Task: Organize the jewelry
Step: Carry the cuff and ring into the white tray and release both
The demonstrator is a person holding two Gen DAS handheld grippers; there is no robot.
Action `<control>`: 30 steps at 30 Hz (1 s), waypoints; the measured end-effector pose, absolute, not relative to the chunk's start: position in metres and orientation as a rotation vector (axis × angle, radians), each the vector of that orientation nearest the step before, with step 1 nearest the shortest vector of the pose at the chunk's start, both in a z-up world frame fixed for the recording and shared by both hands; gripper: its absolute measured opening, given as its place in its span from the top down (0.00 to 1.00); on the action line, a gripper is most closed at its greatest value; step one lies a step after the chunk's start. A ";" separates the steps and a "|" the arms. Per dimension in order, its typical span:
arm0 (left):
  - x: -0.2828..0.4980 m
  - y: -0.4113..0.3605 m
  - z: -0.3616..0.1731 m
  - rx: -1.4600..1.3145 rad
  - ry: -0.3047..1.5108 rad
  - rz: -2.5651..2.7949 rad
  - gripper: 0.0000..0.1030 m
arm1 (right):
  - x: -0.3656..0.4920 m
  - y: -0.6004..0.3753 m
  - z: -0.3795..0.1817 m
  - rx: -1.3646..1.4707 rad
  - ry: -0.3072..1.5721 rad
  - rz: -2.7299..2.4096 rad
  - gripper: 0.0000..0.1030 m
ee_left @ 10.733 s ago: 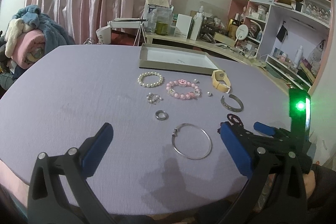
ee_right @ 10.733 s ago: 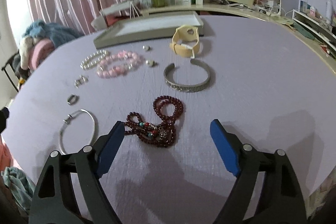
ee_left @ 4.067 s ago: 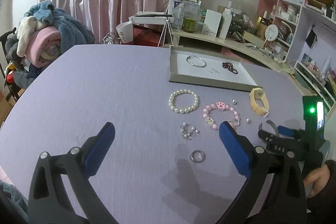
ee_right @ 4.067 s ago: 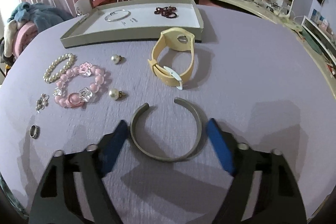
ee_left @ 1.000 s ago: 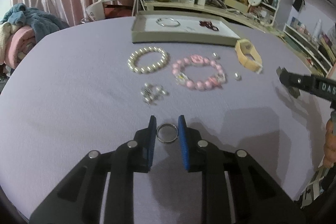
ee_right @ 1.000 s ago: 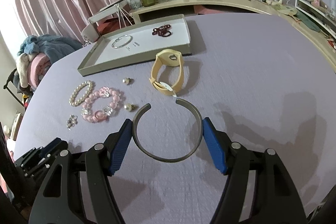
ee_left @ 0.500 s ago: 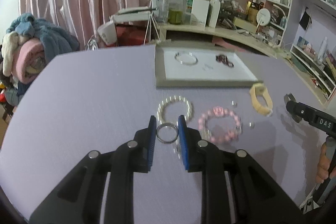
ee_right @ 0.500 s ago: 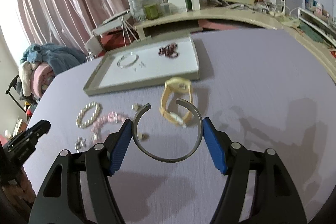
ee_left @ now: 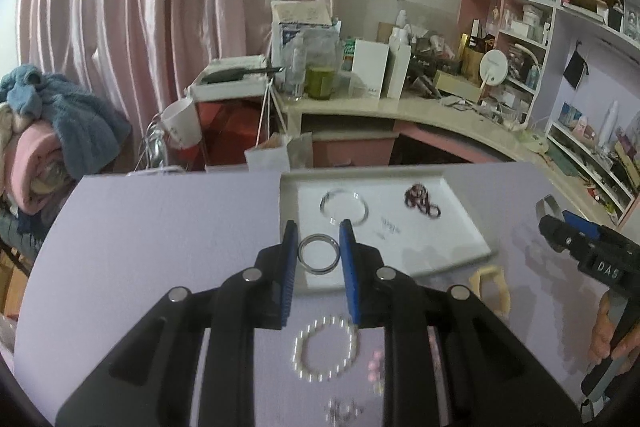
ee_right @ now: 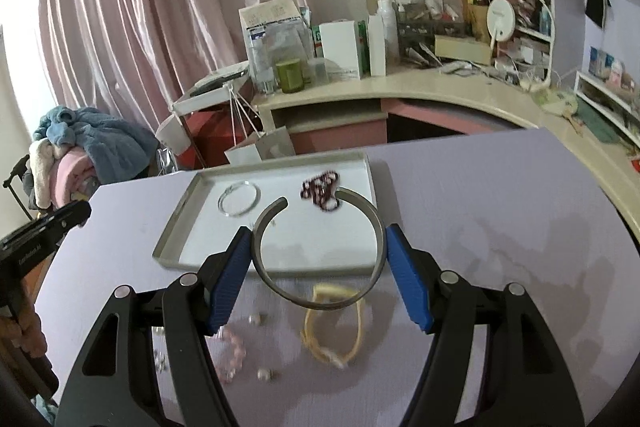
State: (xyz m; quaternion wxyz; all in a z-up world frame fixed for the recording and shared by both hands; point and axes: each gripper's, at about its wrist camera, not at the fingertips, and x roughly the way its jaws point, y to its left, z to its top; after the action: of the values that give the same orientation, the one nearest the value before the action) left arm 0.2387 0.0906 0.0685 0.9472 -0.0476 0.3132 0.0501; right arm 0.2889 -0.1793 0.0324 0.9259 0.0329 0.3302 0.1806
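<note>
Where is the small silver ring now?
In the left wrist view, the small silver ring is clamped between the left gripper's fingers, above the tray's near edge.

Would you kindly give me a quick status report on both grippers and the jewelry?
Left gripper shut on ring. Right gripper shut on open cuff bangle. Both above tray; thin bangle and dark beads inside. Nothing blocking.

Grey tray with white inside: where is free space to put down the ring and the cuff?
The grey tray is bare along its near half, below the thin silver bangle and the dark red bead necklace. Its far part is crowded by them.
</note>
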 end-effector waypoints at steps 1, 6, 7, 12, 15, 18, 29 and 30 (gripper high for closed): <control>0.247 0.090 0.071 -0.095 0.635 0.096 0.79 | 0.293 -0.177 0.033 0.063 0.675 0.371 0.33; 0.285 0.087 0.077 -0.099 0.630 0.069 0.79 | 0.321 -0.160 0.040 0.037 0.667 0.384 0.33; 0.291 0.086 0.077 -0.098 0.630 0.064 0.79 | 0.326 -0.158 0.040 0.035 0.667 0.386 0.33; 0.327 0.083 0.072 -0.098 0.640 0.037 0.79 | 0.359 -0.139 0.034 0.010 0.707 0.399 0.33; 0.344 0.084 0.065 -0.100 0.656 0.030 0.79 | 0.382 -0.126 0.018 -0.011 0.768 0.403 0.33; 0.363 0.087 0.054 -0.108 0.680 0.029 0.79 | 0.403 -0.115 -0.003 -0.025 0.838 0.401 0.33; 0.395 0.100 0.025 -0.120 0.735 0.033 0.79 | 0.444 -0.102 -0.039 -0.040 0.963 0.380 0.31; 0.396 0.100 0.024 -0.120 0.738 0.032 0.79 | 0.445 -0.103 -0.038 -0.027 0.968 0.386 0.26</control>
State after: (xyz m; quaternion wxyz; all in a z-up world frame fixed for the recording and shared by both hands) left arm 0.3965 0.1000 0.0239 0.9309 -0.0585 0.3603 0.0156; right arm 0.4448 -0.1032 -0.0381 0.8671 -0.0128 0.4626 0.1842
